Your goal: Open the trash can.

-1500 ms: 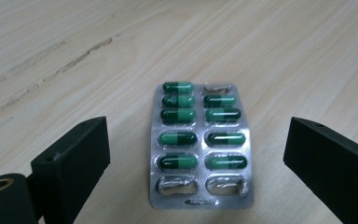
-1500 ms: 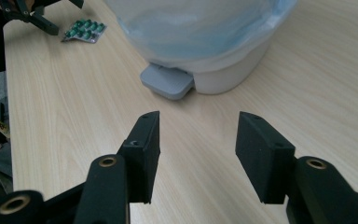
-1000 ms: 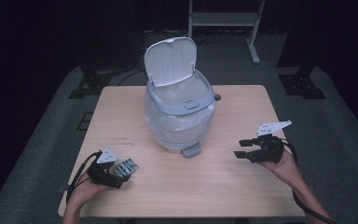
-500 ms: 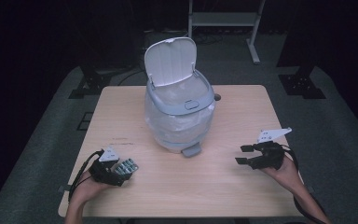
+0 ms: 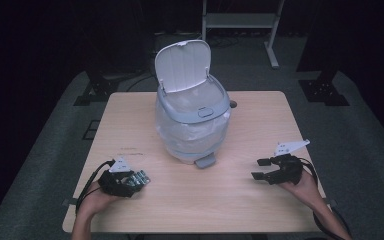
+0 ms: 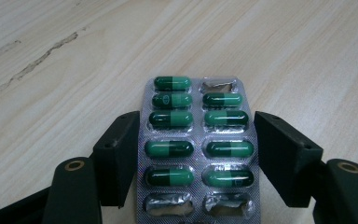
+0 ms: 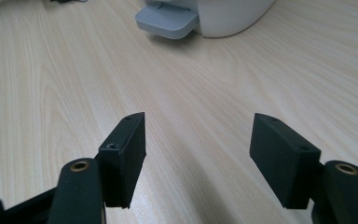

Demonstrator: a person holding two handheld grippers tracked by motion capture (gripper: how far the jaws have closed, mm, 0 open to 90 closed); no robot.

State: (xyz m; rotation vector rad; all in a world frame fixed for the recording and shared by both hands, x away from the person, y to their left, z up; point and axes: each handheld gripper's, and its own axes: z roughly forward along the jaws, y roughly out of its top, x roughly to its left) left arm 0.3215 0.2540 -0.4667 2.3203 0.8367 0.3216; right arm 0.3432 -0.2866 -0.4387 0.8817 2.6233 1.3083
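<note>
Jaws of my left gripper (image 6: 193, 154) pinch a blister pack (image 6: 196, 140) by its long edges, low over the bench (image 5: 260, 210) near its front left corner. I judge it light, thin and slightly springy; its crinkled foil could buckle, so the flat rims are where to hold. Glossy green capsules fill most pockets; three are burst. My right gripper (image 7: 196, 154) holds nothing, jaws spread wide. Beyond stands a smooth grey pedal bin (image 5: 192, 125), rounded, lid raised, clear liner showing.
</note>
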